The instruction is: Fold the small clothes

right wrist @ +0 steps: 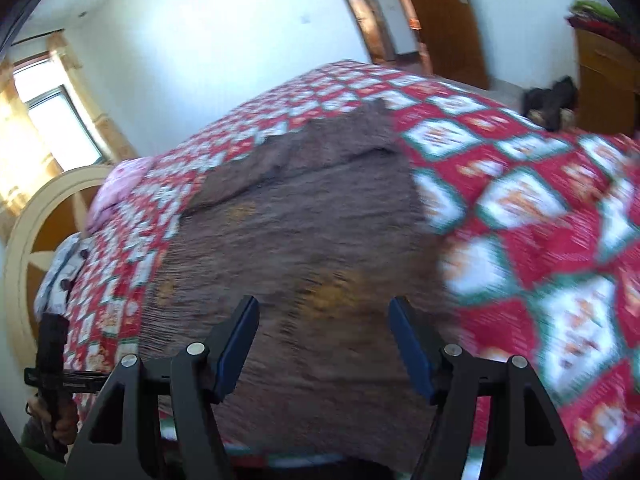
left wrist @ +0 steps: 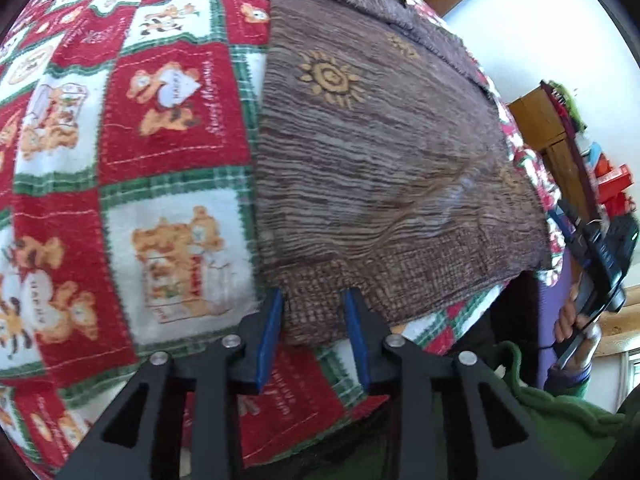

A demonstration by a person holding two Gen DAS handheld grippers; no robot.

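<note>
In the left wrist view, you are holding your left gripper [left wrist: 314,320] at the near edge of the bed, over the red, white and green teddy-bear quilt [left wrist: 160,152]. A brown ribbed knit garment [left wrist: 360,160] with yellow sun motifs is lying spread flat on the quilt, its coarser-knit hem hanging toward the near edge. The blue-padded jaws are standing apart on either side of the hem's left corner, not pinching it yet; the cloth is sitting between them. Your right gripper [left wrist: 600,256] is showing at the far right of this view, beyond the garment's other side, too edge-on to tell how its jaws are set.

In the right wrist view, you are hovering the right gripper [right wrist: 324,340] above the same garment [right wrist: 296,240], close to the bed's near edge. The picture is smeared, but the jaws are plainly spread wide with nothing between the pads except cloth lying below them. The garment's far part is lying rumpled toward the middle of the quilt [right wrist: 540,220], and a wooden door [right wrist: 444,16] is standing behind the bed.

You are, I judge, setting up the first fold: taking the hem at both corners. Next you will probably need to close each gripper on its own hem corner, catching only the garment and not the quilt beneath, then lift evenly and carry the hem toward the far end.
</note>
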